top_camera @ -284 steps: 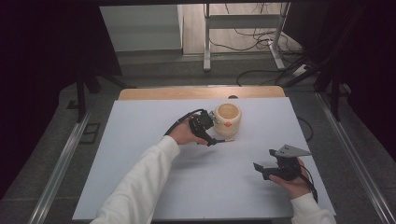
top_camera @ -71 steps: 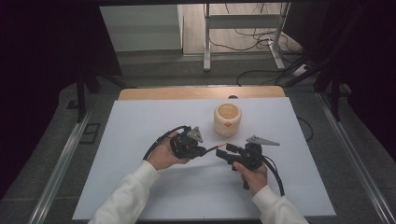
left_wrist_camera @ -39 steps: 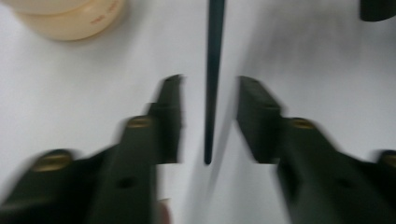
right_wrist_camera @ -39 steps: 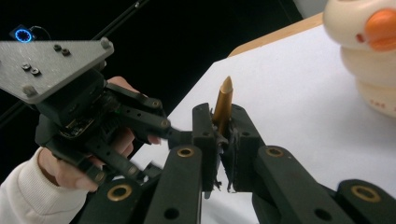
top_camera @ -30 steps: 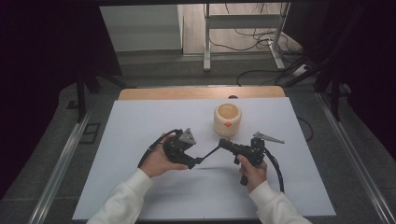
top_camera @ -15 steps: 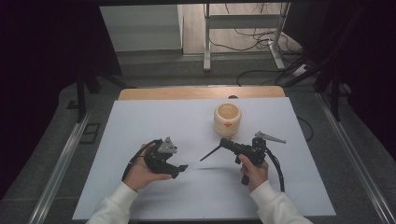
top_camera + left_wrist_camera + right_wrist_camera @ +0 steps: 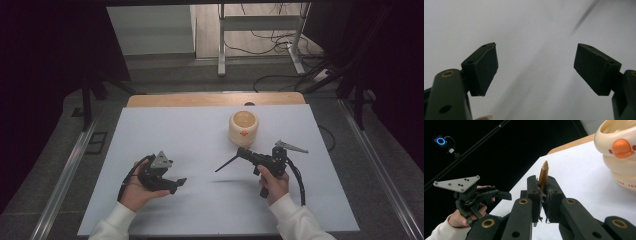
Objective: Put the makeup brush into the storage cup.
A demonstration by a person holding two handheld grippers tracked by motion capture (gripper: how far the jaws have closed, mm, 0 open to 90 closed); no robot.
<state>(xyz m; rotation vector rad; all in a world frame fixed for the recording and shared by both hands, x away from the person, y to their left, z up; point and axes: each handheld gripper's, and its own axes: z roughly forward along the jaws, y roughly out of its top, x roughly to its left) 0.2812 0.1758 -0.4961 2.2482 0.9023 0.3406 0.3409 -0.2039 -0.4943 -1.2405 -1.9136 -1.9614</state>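
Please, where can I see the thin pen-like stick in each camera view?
High view: the stick juts left from the right gripper, below the cream cup.
Right gripper view: the stick stands clamped at the centre, the cream cup at upper right.
Left gripper view: a dark blurred streak at upper right may be it; I cannot tell.
Shared landmark: the cream cup.

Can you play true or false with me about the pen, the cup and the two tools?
1. The right tool is shut on a pen. True.
2. The left tool holds the pen too. False: its jaws are open with nothing between them.
3. The cup lies tipped on its side. False: it stands upright on the table.
4. The cup has an orange knob on its side. True.
5. The two tools touch each other. False: they are well apart, the left tool near the table's left side.
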